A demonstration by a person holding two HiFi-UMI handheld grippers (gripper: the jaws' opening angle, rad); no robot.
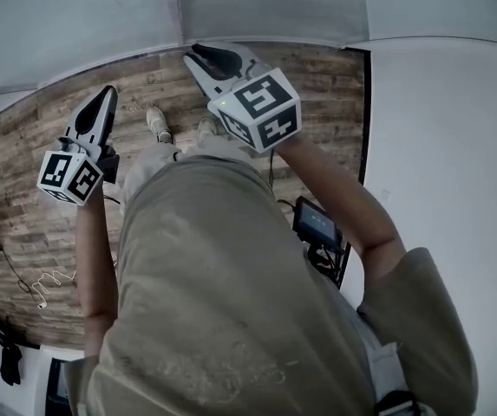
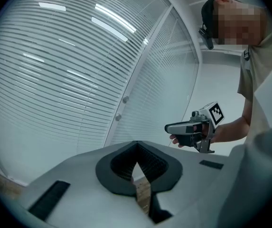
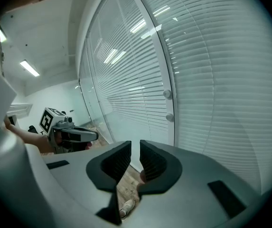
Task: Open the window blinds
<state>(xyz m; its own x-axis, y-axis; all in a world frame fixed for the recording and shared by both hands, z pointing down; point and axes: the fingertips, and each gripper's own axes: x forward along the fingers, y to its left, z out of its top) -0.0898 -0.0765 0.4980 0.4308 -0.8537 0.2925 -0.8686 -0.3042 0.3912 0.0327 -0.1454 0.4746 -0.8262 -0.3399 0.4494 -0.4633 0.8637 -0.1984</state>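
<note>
Window blinds (image 2: 79, 70) of thin white horizontal slats fill tall panels over a wood-plank floor (image 1: 22, 189); the left hand-held gripper (image 2: 136, 145) and right hand-held gripper (image 3: 135, 146) are closed, empty.

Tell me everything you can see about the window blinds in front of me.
The window blinds are thin, white, evenly spaced horizontal slats that fill tall panels. They look tilted shut, since nothing shows through them. Bright streaks of light reflect across them, so they seem to sit behind glass. A pale upright post with two round knobs divides one panel from the next. Below the slats the panels look plain. Nothing touches the blinds.
</note>
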